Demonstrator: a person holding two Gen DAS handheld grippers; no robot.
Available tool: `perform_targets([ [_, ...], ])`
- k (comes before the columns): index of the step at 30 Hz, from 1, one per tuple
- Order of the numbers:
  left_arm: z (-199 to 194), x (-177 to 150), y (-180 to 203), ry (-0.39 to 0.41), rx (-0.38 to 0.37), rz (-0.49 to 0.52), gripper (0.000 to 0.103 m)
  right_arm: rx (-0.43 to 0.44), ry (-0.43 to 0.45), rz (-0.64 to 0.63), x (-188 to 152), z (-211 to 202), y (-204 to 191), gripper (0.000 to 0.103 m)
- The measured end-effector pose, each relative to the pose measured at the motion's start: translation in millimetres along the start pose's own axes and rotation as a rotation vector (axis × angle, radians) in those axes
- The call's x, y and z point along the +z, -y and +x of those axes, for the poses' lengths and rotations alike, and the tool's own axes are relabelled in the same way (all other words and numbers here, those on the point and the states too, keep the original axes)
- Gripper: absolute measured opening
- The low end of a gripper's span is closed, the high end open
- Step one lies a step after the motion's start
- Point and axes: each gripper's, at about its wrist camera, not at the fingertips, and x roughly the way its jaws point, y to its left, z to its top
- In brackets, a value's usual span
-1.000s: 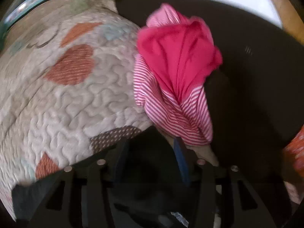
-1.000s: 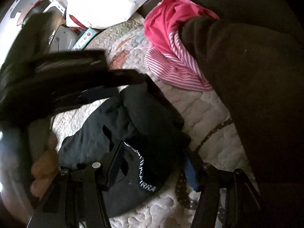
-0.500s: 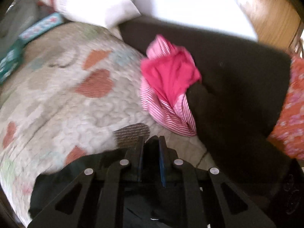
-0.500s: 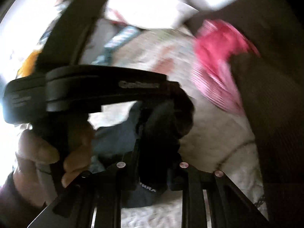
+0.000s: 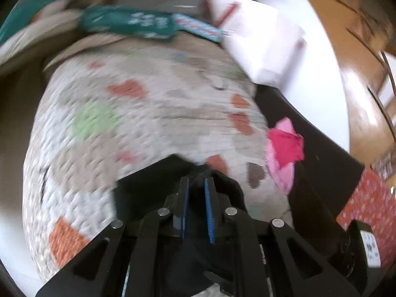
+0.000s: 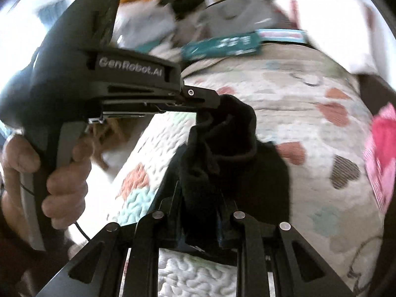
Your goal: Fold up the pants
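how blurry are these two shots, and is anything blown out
Left wrist view: the quilt and the teal box are smeared by motion, while the left gripper stays sharp; the white bag is blown out. Right wrist view: the black pants and right gripper read fairly crisp, the pink garment smears, and the upper corners are overexposed.

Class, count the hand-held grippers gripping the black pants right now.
2. The left hand-held gripper pinches the black pants at one bunched edge; the right hand-held gripper clamps another fold just below it, above the quilt.
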Motion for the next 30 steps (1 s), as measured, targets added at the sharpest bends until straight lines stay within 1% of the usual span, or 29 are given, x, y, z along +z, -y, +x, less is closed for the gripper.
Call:
perform_targets([
  [2,5,-10,-31,0.011,0.036,-0.079,0.012,-0.012,-0.044,-0.068,-5,20,-22,0.023],
  [4,11,-16,-56,0.011,0.053,-0.151,0.012,-0.038,-0.084,-0.128,-10,41,-38,0.024],
  [7,18,-25,-93,0.009,0.067,-0.268,0.012,-0.081,-0.114,-0.213,-22,63,-56,0.034],
  [8,20,-26,-105,-0.001,0.077,-0.31,0.012,-0.1,-0.12,-0.239,-26,69,-62,0.043],
  [9,19,-26,-111,0.0,0.092,-0.333,0.012,-0.113,-0.125,-0.266,-32,73,-69,0.049],
  [10,19,-25,-118,0.002,0.101,-0.366,0.012,-0.112,-0.124,-0.279,-35,74,-72,0.063],
  [11,15,-24,-125,0.014,0.116,-0.4,0.012,-0.111,-0.121,-0.301,-39,74,-78,0.072],
  [13,9,-24,-131,0.024,0.142,-0.43,0.013,-0.134,-0.115,-0.364,-48,73,-94,0.078],
  [15,1,-25,-133,0.034,0.166,-0.437,0.015,-0.155,-0.105,-0.427,-53,68,-105,0.08],
  [17,-9,-27,-125,0.058,0.187,-0.411,0.02,-0.167,-0.076,-0.501,-60,55,-116,0.08],
  [19,-19,-28,-111,0.077,0.193,-0.364,0.027,-0.154,-0.036,-0.562,-69,32,-122,0.08],
  [21,-23,-27,-98,0.087,0.196,-0.318,0.029,-0.181,0.0,-0.606,-76,14,-121,0.081],
  [23,-23,-28,-79,0.096,0.19,-0.251,0.032,-0.192,0.015,-0.617,-84,-4,-113,0.081],
  [25,-19,-28,-56,0.095,0.179,-0.16,0.038,-0.206,-0.003,-0.579,-88,-16,-98,0.081],
  [27,-7,-29,-32,0.072,0.18,-0.062,0.04,-0.232,-0.031,-0.497,-87,-22,-72,0.081],
  [28,2,-30,-22,0.057,0.194,-0.011,0.041,-0.253,-0.046,-0.441,-86,-24,-55,0.081],
  [29,12,-32,-12,0.042,0.257,0.053,0.041,-0.268,-0.058,-0.393,-84,-25,-43,0.081],
  [30,21,-34,-8,0.033,0.33,0.094,0.041,-0.278,-0.069,-0.348,-83,-25,-32,0.081],
])
